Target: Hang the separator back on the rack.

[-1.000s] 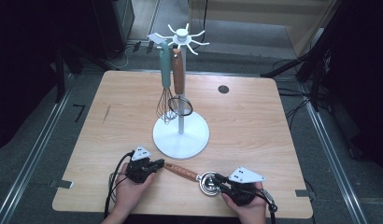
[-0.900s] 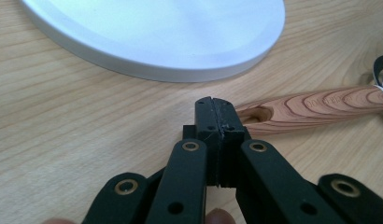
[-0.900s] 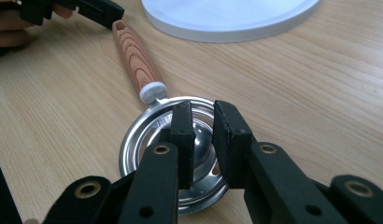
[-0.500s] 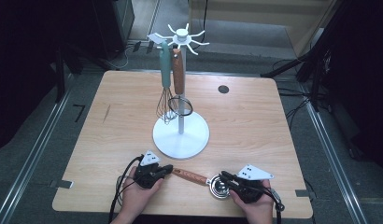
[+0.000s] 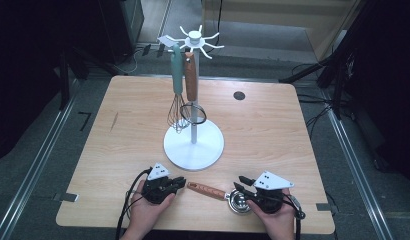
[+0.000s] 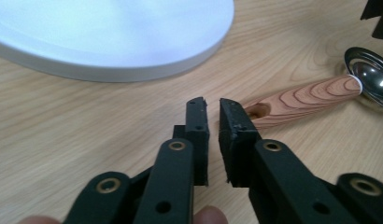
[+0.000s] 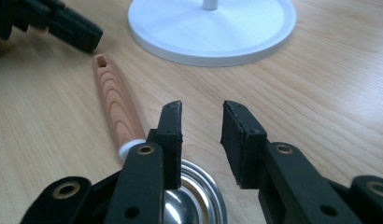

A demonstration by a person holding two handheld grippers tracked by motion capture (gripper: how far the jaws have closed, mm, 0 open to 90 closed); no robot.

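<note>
Your left gripper [image 5: 179,182] has just opened a narrow gap and holds nothing; your right gripper [image 5: 241,180] has just opened wider, also empty. Both rest on a wooden table [image 5: 263,130] with a white stand [image 5: 193,147], dark floor around. Since the earlier frame both hands moved slightly right. Between the grippers lies the ladle [image 5: 220,195]: handle at 3 o'clock of the left, bowl under the right.

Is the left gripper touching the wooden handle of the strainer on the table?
Apart. In the left gripper view the left gripper has nothing between its jaws, which have just been opening, and the wooden handle lies clear of its tips.
</note>
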